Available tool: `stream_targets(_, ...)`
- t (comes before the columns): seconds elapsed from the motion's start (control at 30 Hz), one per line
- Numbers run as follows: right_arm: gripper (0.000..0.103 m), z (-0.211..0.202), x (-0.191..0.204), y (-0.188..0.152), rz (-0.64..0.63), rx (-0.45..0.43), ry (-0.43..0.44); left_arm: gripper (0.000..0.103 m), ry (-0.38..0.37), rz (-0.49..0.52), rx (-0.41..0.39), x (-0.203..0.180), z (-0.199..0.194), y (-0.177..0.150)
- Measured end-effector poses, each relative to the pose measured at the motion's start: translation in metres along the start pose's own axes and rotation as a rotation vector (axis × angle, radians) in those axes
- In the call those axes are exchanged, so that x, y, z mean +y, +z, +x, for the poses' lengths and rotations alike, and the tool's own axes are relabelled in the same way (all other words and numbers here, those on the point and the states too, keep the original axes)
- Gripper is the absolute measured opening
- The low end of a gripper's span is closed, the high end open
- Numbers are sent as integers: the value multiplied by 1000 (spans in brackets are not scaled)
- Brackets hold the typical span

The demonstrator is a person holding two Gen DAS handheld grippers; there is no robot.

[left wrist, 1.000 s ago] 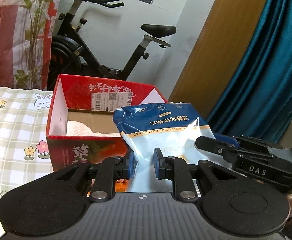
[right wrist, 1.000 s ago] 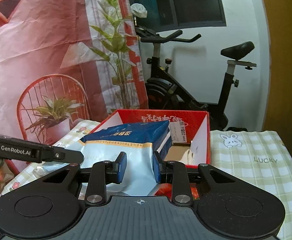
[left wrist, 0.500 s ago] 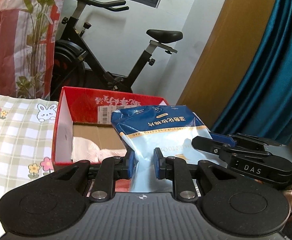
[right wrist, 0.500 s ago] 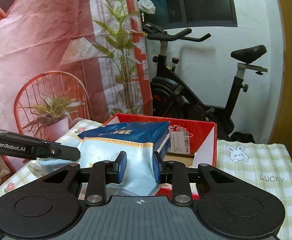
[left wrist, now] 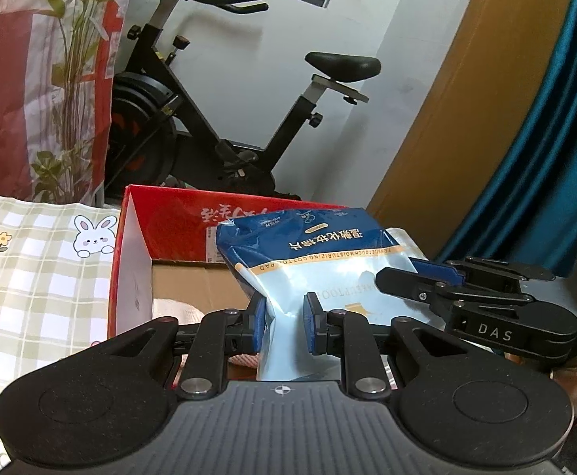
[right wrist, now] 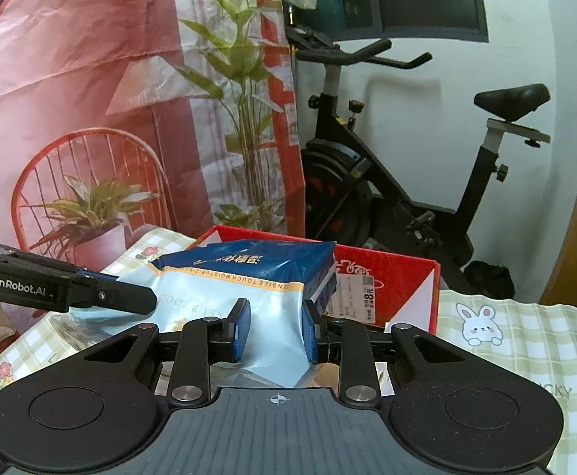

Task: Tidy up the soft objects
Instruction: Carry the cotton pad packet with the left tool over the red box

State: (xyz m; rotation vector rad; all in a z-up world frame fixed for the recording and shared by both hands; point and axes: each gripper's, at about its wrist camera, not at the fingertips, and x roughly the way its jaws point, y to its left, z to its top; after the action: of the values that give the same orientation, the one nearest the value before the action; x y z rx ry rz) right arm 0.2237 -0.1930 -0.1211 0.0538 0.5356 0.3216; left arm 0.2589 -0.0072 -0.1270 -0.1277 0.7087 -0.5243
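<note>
While both grippers point(left wrist: 284, 318) point(right wrist: 274, 330) pinch it, the glossy blue-and-white cotton-pad pack point(left wrist: 320, 261) crumples over the red box point(left wrist: 169, 213).

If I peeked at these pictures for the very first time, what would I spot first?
Probably the shiny blue and white bag of cotton pads, pinched from both sides by the left gripper and the right gripper right in the middle. Just behind it sits an open red box on a checked cloth with bunnies. A black exercise bike stands by the white wall at the back.
</note>
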Motion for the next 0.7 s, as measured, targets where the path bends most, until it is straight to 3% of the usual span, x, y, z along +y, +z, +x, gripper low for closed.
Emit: stream_targets(0.7, 26, 97, -17, 20, -19, 151, 4, 21, 67, -24, 83, 34, 60, 29)
